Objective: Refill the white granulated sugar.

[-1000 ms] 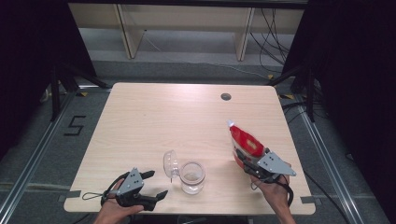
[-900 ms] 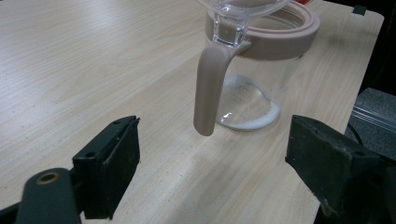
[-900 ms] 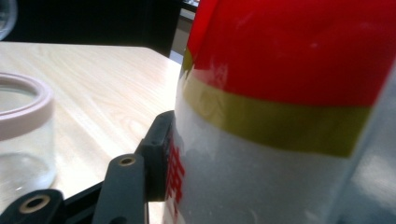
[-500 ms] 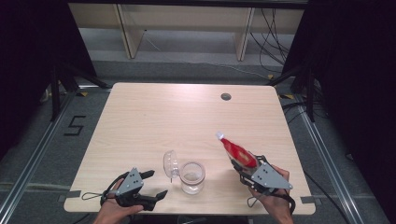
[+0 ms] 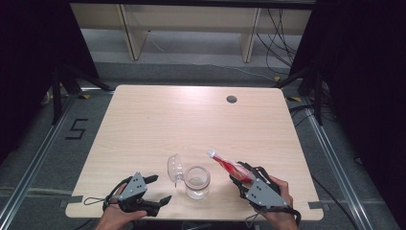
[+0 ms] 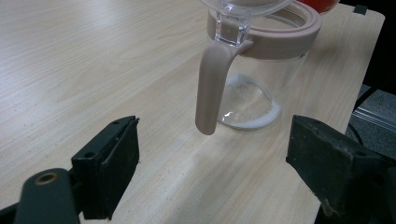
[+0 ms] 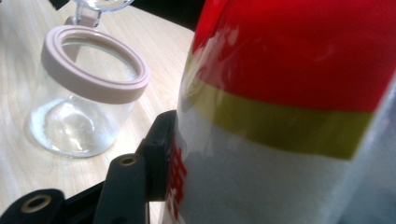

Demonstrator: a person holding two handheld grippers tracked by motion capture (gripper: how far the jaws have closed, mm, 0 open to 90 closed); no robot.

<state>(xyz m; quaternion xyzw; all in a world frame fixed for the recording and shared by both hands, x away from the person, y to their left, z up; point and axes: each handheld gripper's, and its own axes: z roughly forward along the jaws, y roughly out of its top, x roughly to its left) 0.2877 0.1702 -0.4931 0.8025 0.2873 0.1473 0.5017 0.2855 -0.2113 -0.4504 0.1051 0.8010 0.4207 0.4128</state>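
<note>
The far half of your table [image 5: 158, 120] lies bare, apart from a small dark grommet hole [image 5: 231, 99] near the far right corner; a gripper passes freely there. Near the front edge, the glass jar [image 5: 197, 181] stands centrally, its lid [image 5: 174, 168] hinged open and upright on the left side. Your left gripper [image 5: 154, 189] has bare wood between it and the jar. The bag [image 5: 231, 166] in your right gripper [image 5: 241, 178] tilts toward the jar, narrowing that gap.
</note>
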